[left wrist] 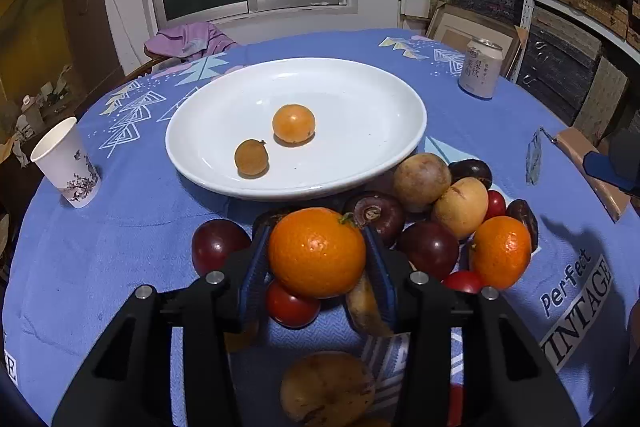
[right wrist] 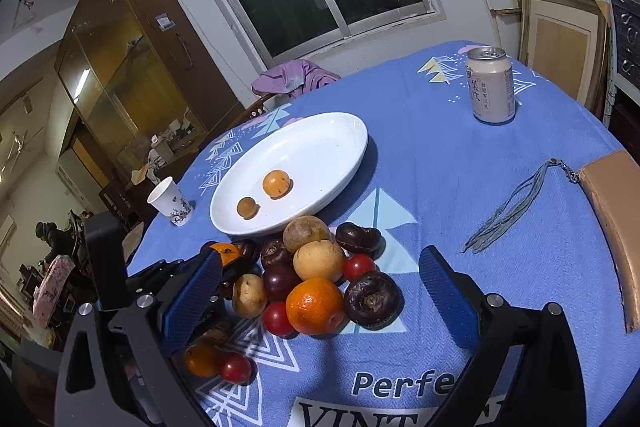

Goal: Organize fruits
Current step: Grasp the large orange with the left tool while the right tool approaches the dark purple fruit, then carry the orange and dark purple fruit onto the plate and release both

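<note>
with the mandarin (left wrist: 317,251) clamped between the left gripper (left wrist: 316,267) jaws just above the fruit pile (left wrist: 424,223), best to lift straight up before moving, so the neighbouring plum (left wrist: 219,245) and cherry tomato (left wrist: 291,303) aren't dragged or knocked rolling. then carry forward over the near rim of the white plate (left wrist: 360,163) and set down low, beside the two small orange fruits (left wrist: 293,123) already in it, releasing only on contact. grip looks centred on the fruit; no need to squeeze harder. right gripper (right wrist: 320,291) jaws wide open, empty, hovering over the pile on the blue-clothed desk (right wrist: 480,187). left wrist view alone shows the grasp clearly; right wrist view shows only a sliver of that mandarin behind its own pad, but reveals the pile's near side, the tassel (right wrist: 504,215) and the can (right wrist: 491,85) well clear.
</note>
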Demonstrator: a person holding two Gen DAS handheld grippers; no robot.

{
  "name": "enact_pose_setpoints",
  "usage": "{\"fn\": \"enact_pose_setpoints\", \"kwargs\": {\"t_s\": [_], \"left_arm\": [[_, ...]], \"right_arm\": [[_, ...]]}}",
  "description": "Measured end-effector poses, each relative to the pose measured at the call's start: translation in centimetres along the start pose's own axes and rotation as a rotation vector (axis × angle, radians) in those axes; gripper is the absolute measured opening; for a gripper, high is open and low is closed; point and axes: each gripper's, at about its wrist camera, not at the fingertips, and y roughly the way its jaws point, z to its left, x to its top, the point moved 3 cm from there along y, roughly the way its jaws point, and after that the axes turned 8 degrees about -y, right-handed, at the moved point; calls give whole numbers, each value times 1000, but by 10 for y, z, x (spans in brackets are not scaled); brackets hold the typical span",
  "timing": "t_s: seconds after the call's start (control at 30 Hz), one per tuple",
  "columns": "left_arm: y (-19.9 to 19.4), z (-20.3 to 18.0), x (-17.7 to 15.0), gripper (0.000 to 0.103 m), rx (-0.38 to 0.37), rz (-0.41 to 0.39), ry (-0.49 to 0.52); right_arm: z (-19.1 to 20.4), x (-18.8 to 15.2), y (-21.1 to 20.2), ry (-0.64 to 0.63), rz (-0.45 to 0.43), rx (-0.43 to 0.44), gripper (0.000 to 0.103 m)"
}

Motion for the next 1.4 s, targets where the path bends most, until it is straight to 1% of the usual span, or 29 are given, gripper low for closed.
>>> {"fn": "enact_pose_setpoints", "kwargs": {"t_s": [0.07,0.13,0.23,0.3,0.37,0.4,0.43,0.5,0.53,0.57,0.6,0.7,0.8,0.87,0.93,1.0,1.1,1.17,1.23,1.3,1.4], "left_arm": [[-5,5,0,45,-21,5,-28],[-21,14,-1,45,-36,-16,-58],[-53,33,-7,46,-14,-77,-86],[-67,49,-16,46,-1,-93,-119],[-73,66,-25,46,22,-90,-154],[-73,71,-28,46,23,-82,-167],[-73,76,-30,46,19,-71,-182],[-73,80,-29,46,6,-69,-201],[-74,80,-30,46,2,-73,-200],[-76,79,-29,46,0,-78,-194],[-76,77,-29,46,-2,-81,-188],[-77,72,-30,46,-14,-79,-171],[-77,67,-31,46,-25,-78,-160],[-78,65,-30,46,-33,-79,-155],[-79,64,-30,46,-43,-80,-152],[-80,62,-30,46,-50,-82,-148],[-81,60,-31,46,-54,-82,-142],[-81,59,-31,46,-55,-83,-140],[-82,58,-31,46,-56,-83,-138],[-81,58,-31,46,-53,-81,-137],[-81,58,-32,46,-52,-78,-136]], "right_arm": [[-1,0,3,-1,10,-2,100],[-1,-1,6,-8,18,-1,100],[6,-4,9,-51,34,-1,100],[18,-10,15,-115,60,-1,100],[32,-16,21,-197,76,-26,98],[40,-20,23,-244,81,-44,91],[49,-25,26,-303,85,-65,86],[59,-33,32,-379,104,-90,73],[63,-37,36,-409,117,-93,69],[65,-39,38,-423,128,-93,61],[65,-41,40,-433,143,-91,57],[61,-38,37,-429,132,-99,51],[46,-32,28,-387,112,-120,51],[30,-31,27,-359,122,-172,51],[15,-32,25,-309,133,-166,51],[3,-34,21,-282,139,-189,51],[-6,-35,21,-255,148,-196,51],[-8,-32,17,-232,131,-185,51],[-14,-31,17,-217,129,-214,51],[-13,-35,26,-219,163,-208,51],[-1,-43,38,-295,191,-248,51]]}}
